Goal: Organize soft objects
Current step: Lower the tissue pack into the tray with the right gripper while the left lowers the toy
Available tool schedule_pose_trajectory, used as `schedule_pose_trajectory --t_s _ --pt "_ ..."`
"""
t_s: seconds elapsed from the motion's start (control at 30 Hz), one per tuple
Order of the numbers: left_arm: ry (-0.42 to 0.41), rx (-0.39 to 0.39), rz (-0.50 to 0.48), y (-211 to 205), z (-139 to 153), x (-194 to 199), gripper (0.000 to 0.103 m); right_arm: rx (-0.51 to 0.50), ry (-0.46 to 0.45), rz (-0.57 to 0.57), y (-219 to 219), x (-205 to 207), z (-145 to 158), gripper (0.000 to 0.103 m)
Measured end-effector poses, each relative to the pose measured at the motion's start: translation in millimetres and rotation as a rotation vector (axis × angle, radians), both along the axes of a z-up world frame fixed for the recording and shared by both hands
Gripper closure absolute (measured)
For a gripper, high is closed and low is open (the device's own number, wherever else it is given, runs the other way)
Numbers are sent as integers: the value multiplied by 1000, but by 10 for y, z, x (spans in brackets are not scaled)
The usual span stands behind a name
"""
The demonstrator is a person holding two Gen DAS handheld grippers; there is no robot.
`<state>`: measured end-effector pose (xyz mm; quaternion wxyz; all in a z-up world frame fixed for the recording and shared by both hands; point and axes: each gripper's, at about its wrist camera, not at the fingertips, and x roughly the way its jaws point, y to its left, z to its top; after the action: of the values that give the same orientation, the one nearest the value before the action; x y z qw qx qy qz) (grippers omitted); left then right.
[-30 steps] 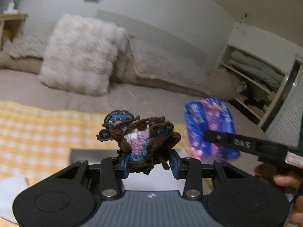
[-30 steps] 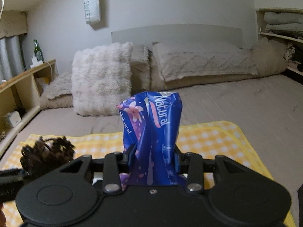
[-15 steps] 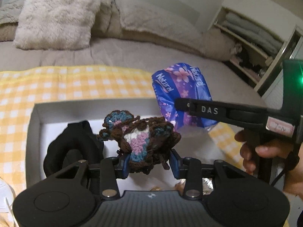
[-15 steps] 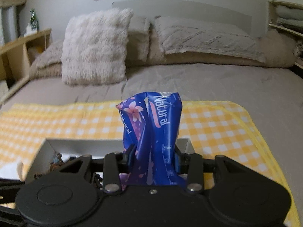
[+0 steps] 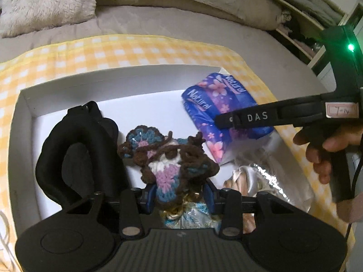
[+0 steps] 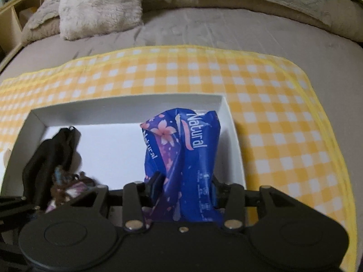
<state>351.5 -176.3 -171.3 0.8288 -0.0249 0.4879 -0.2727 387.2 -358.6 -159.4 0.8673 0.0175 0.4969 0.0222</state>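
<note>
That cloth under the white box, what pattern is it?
The cloth is a yellow and white check, clearest in the right wrist view, spread on the bed under the white box.

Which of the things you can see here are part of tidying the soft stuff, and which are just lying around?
Part of the job:
- crochet piece, in the left gripper
- blue tissue pack, between the opening jaws of the right gripper
- white box
- black fabric item in the box

Just lying about:
- yellow checked cloth
- fluffy pillow
- shelves

Yellow-checked cloth (image 6: pixel 272 95) – white box (image 6: pixel 127 108)
</note>
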Motion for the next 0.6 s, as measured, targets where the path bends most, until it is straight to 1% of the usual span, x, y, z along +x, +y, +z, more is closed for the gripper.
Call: schedule_pose_trajectory --t_s 0.1,0.17,0.2,0.23,0.27,0.3,0.4,0.43,0.47,0.5,0.57,0.6 --pt "11 13 -1 17 16 7 60 -25 18 2 15 -18 -8 58" --pt "27 -5 -2 43 19 19 60 -44 33 13 37 -33 10 58" --pt "29 -18 -2 59 23 24 60 -47 26 18 37 -36 26 55" --pt "27 -31 -6 49 31 27 57 -50 10 23 47 -57 46 54" --pt "23 -40 -10 61 44 48 55 -57 -1 26 53 -76 58 43" --pt "20 -49 -8 42 59 58 53 -75 0 20 63 -82 65 30" --pt "11 -54 -11 9 75 24 52 -78 8 20 70 -81 86 28" --pt "12 -58 -13 1 82 20 49 -79 8 18 64 -86 96 28" --pt "13 -60 -14 -9 87 1 42 -76 7 16 59 -92 109 28" --pt "14 -60 -9 -9 99 -3 39 -70 6 14 53 -101 124 27" --pt "4 -51 -4 -6 117 -33 28 -61 2 6 32 -123 161 25" --pt "-3 -42 1 -3 136 -45 27 -54 -3 -1 23 -138 187 24"
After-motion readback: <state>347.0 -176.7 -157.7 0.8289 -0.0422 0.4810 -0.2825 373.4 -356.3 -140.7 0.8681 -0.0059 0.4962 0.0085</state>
